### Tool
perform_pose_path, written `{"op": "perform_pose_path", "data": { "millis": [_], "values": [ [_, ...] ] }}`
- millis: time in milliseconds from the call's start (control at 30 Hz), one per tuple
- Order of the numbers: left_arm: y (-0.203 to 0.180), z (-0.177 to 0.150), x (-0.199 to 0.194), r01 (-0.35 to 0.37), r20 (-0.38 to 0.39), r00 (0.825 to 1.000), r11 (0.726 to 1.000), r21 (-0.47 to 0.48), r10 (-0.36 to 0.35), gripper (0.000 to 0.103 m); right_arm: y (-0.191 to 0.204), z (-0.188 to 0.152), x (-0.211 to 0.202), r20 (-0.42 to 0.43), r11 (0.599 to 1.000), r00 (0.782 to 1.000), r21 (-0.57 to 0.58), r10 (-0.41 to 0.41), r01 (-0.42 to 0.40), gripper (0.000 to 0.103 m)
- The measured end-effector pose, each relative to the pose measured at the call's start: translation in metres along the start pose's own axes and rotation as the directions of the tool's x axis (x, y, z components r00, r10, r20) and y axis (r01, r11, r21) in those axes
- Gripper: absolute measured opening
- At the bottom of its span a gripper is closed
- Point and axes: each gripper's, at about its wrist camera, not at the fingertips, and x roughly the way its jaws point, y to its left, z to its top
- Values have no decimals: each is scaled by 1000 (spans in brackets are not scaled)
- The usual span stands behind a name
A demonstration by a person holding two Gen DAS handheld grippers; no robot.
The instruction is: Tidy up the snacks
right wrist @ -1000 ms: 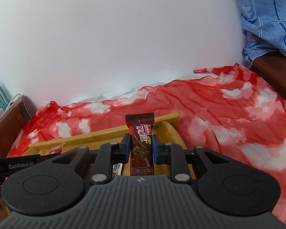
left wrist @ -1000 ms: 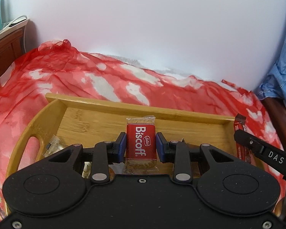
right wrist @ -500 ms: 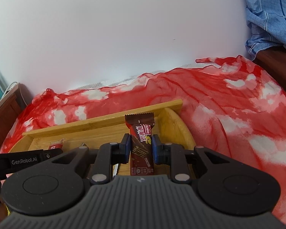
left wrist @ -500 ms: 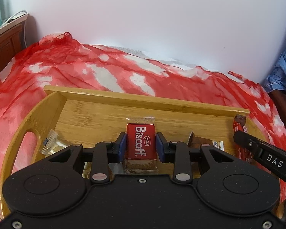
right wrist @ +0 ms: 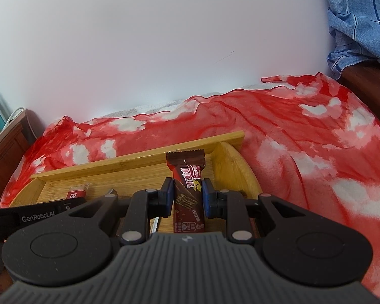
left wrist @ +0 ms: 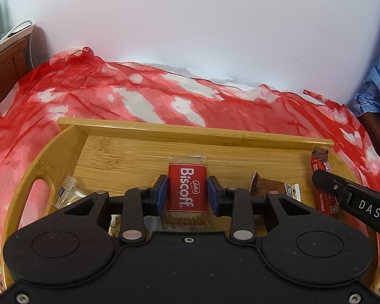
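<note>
While over the bamboo tray for sorting | left gripper pinches red Biscoff packet | right gripper, jaws just easing apart, loosens around brown wafer bar.

1. The left wrist camera sits close behind its gripper, looking forward and down into a wooden tray.
2. The right wrist camera looks likewise over its gripper, from the tray's right end.
3. Both share the tray, the red cloth and the white wall.
</note>
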Motion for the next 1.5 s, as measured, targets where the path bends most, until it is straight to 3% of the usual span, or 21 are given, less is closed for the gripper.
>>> {"op": "perform_pose_path", "data": {
  "millis": [100,133,233,367,567,1100,1500],
  "values": [
    [0,0,0,-6,-6,1000,1000,4,6,40,1,1,-2,7,1000,1000,1,3,-3,35],
    [1,0,-1,-10,-8,1000,1000,2,10,48,1,2,-3,11,1000,1000,1,6,-6,40],
    [5,0,-5,-17,-9,1000,1000,-4,17,52,1,4,-9,25,1000,999,5,22,-22,60],
    [8,-1,-19,-24,15,1000,1000,15,23,67,5,8,-20,56,1000,998,-5,30,-29,67],
    [9,-6,-49,-19,56,998,999,51,16,83,11,10,-40,94,998,994,-14,58,-57,80],
    [24,-64,-132,16,111,994,997,76,-25,92,25,-21,-116,176,994,981,-83,79,-65,96],
    [19,-123,-169,49,118,991,991,128,-65,95,30,-76,-163,205,992,978,-129,43,-17,103]
  ]
}}
